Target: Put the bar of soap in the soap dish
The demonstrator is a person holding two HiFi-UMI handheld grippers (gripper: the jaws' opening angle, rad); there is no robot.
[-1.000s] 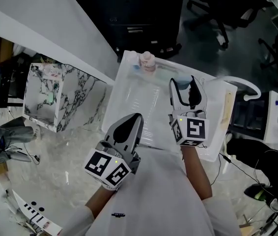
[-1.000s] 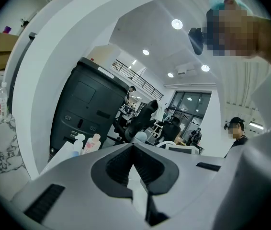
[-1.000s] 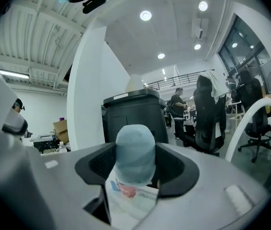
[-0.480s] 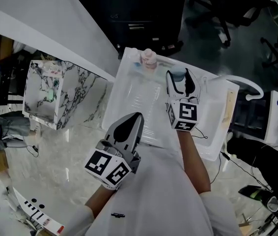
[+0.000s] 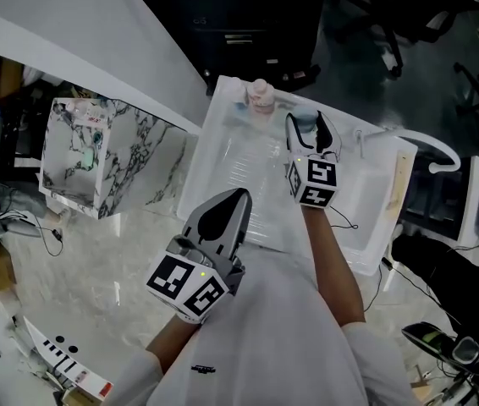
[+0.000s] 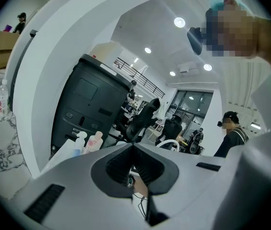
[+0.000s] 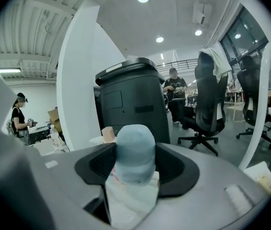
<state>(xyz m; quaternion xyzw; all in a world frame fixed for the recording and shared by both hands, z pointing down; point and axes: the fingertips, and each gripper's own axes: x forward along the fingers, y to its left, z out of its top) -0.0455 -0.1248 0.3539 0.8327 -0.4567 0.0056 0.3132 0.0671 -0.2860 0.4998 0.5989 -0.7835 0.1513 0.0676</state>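
I cannot make out a bar of soap or a soap dish in any view. My right gripper (image 5: 311, 132) reaches over the white tray (image 5: 231, 172) to its far edge. Its jaws stand open on either side of a bottle with a pale blue cap (image 5: 307, 123). In the right gripper view that blue-capped bottle (image 7: 134, 150) fills the gap between the dark pads (image 7: 99, 169) of the right gripper (image 7: 135, 169). A pink bottle (image 5: 259, 98) stands just left of it. My left gripper (image 5: 236, 197) is shut and empty, held near my body; in its own view the left gripper (image 6: 133, 146) has its jaws pressed together.
A marble-patterned box (image 5: 96, 159) stands left of the tray. A white curved handle (image 5: 430, 142) rises at the tray's right side. A black cabinet (image 5: 248, 24) and office chairs (image 5: 375, 7) lie beyond. Two bottles (image 6: 86, 142) show in the left gripper view.
My right gripper has moved forward and a little left across the tray, until its jaws came round the blue-capped bottle. The left gripper has hardly moved.
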